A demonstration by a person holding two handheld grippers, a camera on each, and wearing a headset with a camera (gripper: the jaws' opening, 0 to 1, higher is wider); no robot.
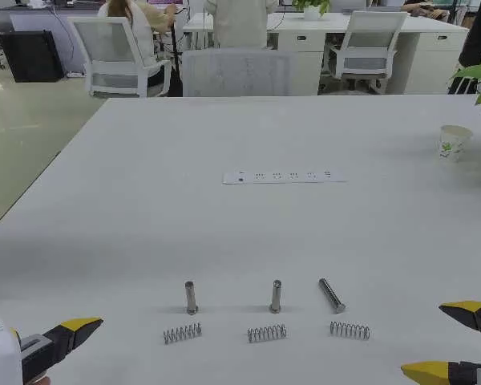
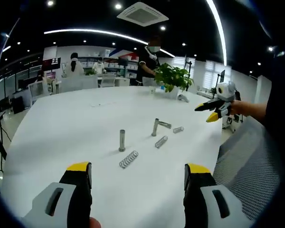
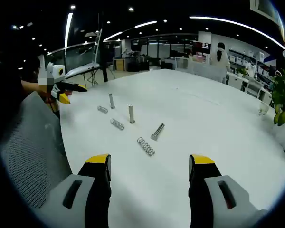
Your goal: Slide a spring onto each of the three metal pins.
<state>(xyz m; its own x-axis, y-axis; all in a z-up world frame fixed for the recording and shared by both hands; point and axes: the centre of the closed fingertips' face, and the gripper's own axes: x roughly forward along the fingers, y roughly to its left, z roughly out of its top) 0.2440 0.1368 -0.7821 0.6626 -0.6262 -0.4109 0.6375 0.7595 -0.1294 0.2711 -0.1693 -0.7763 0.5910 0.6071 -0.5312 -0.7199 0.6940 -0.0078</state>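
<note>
On the desk (image 1: 224, 128) near you, three pins (image 1: 276, 296) stand in a row: the left two upright, the right one lying down. A spring (image 1: 267, 333) lies just nearer than each. Your left gripper (image 2: 137, 168) and right gripper (image 3: 149, 159) hover spread wide, holding nothing, off to either side.
</note>
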